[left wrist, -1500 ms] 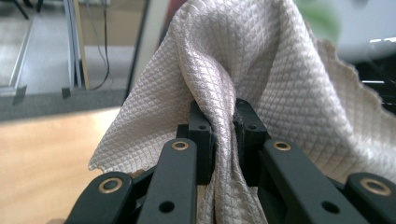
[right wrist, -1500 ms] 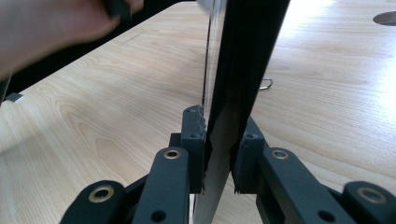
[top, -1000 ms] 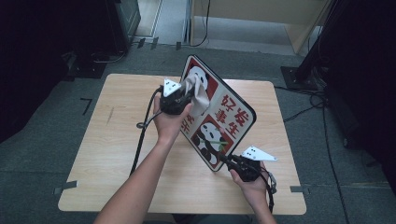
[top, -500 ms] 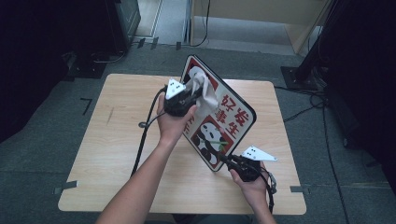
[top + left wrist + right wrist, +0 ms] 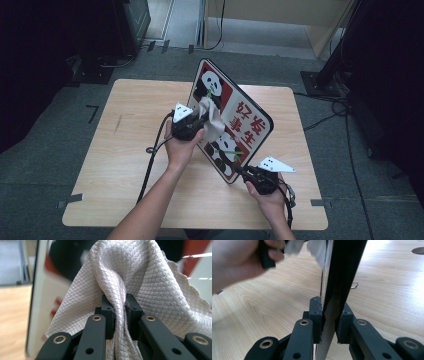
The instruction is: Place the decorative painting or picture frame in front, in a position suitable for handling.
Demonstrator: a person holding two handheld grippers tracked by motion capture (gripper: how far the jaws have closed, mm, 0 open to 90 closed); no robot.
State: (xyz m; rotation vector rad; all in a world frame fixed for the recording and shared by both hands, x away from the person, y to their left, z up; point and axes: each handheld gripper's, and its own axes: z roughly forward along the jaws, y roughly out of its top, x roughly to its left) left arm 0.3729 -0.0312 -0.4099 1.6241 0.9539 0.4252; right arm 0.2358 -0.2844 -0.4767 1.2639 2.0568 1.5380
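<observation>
Right gripper [image 5: 328, 320] view shows fingers [image 5: 315, 315] clamping the board's [image 5: 342, 272] edge.

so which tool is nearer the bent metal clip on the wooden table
Left. The left tool is just right of the clip; the right tool sits farther right, clamping the panda board.

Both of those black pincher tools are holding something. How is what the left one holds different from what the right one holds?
The left gripper pinches a soft, pale cloth that bunches and folds between its jaws; the right gripper clamps the thin edge of a stiff, flat panda board. The cloth is plain, the board printed in red, white and black. The cloth lies against the board's face, while the board stands tilted on the table. Both are held shut between jaws.
</observation>
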